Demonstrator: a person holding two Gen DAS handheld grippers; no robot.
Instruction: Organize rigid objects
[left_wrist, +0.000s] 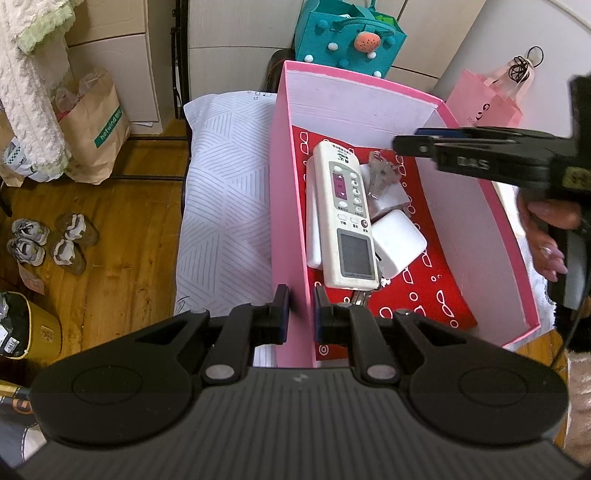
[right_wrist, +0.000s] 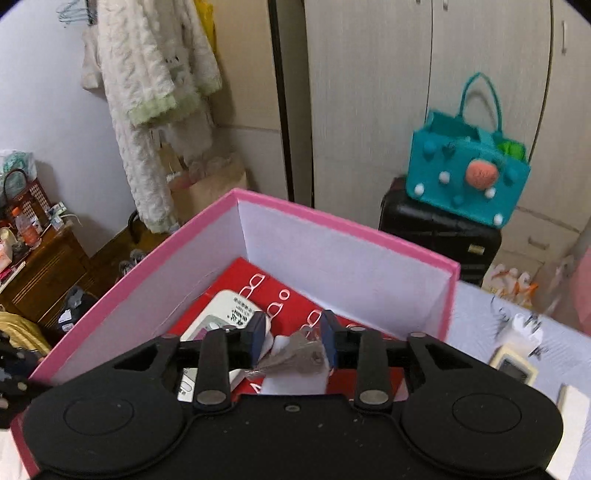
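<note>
A pink box (left_wrist: 288, 221) with a red patterned floor sits on the bed. Inside lie a white remote control (left_wrist: 347, 214), white chargers (left_wrist: 397, 245) and a bunch of keys (left_wrist: 380, 173). My left gripper (left_wrist: 301, 314) is shut on the box's near left wall. My right gripper (left_wrist: 421, 138) hovers open over the box. In the right wrist view the right gripper (right_wrist: 293, 341) is open, with the keys (right_wrist: 291, 356) lying in the box below it and the remote (right_wrist: 225, 315) to their left.
A white pillow (left_wrist: 229, 206) lies left of the box. A teal felt bag (right_wrist: 469, 177) sits on a black suitcase (right_wrist: 439, 240) behind it. A small device (right_wrist: 513, 363) and a charger (right_wrist: 524, 325) lie on the bed to the right. Shoes (left_wrist: 51, 240) are on the wood floor.
</note>
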